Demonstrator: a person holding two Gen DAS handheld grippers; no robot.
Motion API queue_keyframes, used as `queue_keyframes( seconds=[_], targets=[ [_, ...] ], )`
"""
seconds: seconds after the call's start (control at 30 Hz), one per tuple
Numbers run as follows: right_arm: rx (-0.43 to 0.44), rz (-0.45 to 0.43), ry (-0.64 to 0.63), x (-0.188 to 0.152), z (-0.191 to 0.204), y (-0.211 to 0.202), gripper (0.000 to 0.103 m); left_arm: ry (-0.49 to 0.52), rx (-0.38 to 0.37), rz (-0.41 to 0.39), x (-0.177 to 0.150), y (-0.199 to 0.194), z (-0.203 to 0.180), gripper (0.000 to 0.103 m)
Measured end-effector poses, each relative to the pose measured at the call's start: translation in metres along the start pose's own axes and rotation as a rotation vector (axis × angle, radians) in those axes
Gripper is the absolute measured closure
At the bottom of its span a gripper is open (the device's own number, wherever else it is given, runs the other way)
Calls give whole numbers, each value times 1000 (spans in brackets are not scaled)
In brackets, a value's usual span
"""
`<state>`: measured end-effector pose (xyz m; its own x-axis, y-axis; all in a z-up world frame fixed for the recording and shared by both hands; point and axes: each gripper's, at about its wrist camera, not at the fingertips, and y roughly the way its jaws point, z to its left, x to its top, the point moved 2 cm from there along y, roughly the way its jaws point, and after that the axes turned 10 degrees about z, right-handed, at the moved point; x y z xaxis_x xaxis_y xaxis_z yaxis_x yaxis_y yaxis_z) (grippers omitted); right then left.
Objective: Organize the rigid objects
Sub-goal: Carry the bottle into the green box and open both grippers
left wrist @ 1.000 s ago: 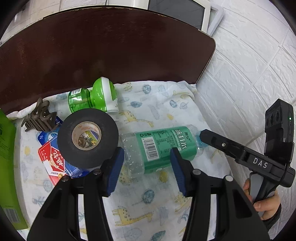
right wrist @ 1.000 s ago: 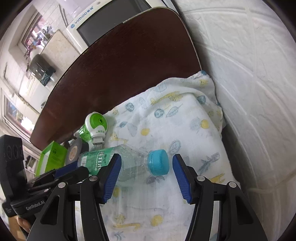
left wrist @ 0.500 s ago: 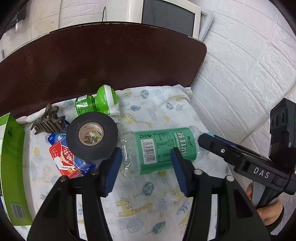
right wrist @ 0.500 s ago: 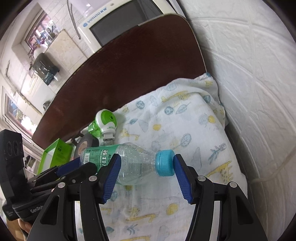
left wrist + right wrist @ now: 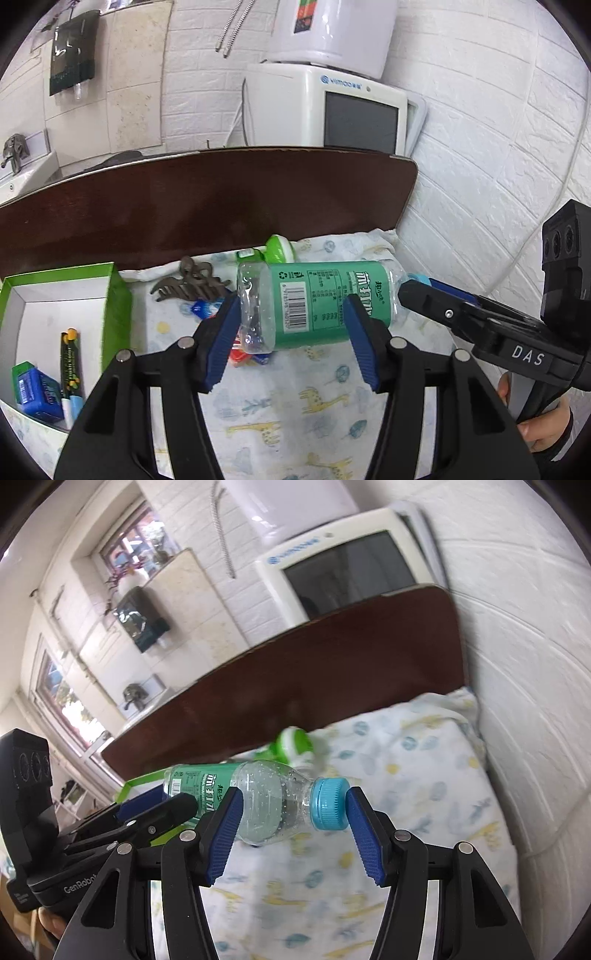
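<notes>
Two grippers share one bottle (image 5: 317,306), lifted above the patterned sheet (image 5: 295,406): the left gripper (image 5: 291,332) fingers hold its green-labelled body, just eased wider, while the right gripper (image 5: 295,827) fingers hold its neck and blue cap

"DAS" on right gripper (image 5: 415,291), "GenRobot" on left gripper (image 5: 177,805), barcode on bottle (image 5: 317,308)

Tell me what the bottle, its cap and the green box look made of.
Bottle: clear thin plastic, glossy, see-through with droplets inside, green printed film label. Cap: opaque blue plastic, ribbed sides. Green box: likely cardboard, with thin folded walls and a white matte inside.
</notes>
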<state>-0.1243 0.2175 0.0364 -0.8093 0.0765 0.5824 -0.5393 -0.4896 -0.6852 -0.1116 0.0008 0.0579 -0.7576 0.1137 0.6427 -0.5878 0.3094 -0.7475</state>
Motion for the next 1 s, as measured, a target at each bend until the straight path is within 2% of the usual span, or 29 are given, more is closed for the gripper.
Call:
queue_keyframes(
  seconds=[0.23, 0.57, 0.77, 1.0],
  targets=[
    [76, 23, -101, 1, 79, 29, 43, -94, 64, -57, -18, -45, 76, 48],
    [158, 102, -229, 0, 203, 98, 43, -203, 160, -110, -41, -89, 197, 47],
    [182, 183, -265, -7, 261, 157, 43, -259, 216, -98, -55, -90, 266, 47],
    [183, 296, -278, -7, 301, 227, 43, -330, 214, -38, -60, -68, 328, 47]
  ],
)
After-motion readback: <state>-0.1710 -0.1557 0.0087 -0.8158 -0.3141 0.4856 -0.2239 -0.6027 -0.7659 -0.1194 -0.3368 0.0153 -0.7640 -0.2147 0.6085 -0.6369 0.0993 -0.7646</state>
